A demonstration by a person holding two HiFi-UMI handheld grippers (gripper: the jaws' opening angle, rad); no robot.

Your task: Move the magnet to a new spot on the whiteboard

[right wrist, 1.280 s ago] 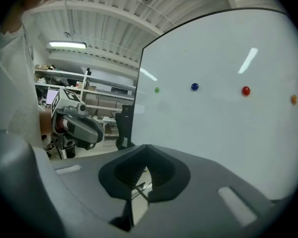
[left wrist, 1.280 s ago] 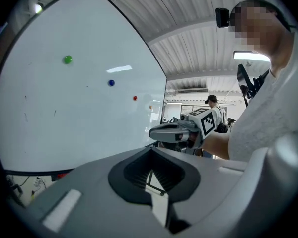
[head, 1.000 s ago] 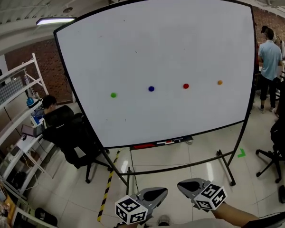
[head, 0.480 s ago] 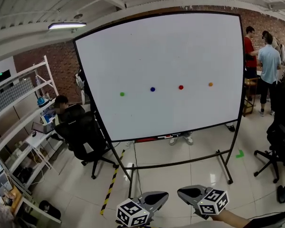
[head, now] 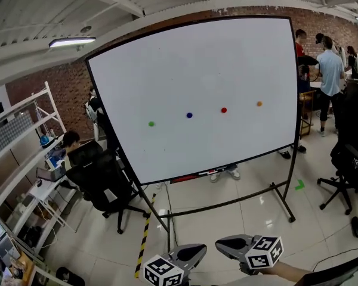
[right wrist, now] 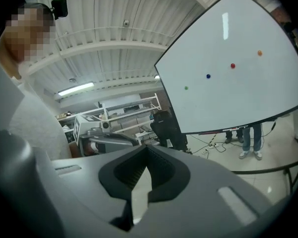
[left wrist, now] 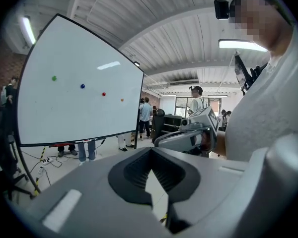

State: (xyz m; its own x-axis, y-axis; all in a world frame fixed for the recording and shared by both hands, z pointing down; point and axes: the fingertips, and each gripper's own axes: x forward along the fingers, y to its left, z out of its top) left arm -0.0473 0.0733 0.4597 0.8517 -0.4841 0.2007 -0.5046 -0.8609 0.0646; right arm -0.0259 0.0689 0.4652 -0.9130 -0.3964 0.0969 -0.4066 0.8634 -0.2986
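Observation:
The whiteboard (head: 197,94) stands on a wheeled frame some way ahead of me. Four small magnets sit in a rising row on it: green (head: 151,124), blue (head: 189,115), red (head: 224,109), orange (head: 259,103). Both grippers hang low at the bottom of the head view, far from the board. My left gripper (head: 200,251) and right gripper (head: 222,243) are shut with nothing between the jaws. The left gripper view shows its shut jaws (left wrist: 151,182) and the magnets' row (left wrist: 82,86) at the left. In the right gripper view the jaws (right wrist: 141,187) are shut too, with the board (right wrist: 228,78) at the upper right.
A black office chair (head: 104,186) and a seated person (head: 68,145) are left of the board, beside white shelving (head: 24,159). Several people stand at the right (head: 331,70) near another chair (head: 346,165). Yellow-black tape (head: 144,237) runs across the floor by the board's legs.
The board has shrunk and shifted in the head view, so I see it from farther back. Legs of people behind it now show. Both grippers stay low and shut.

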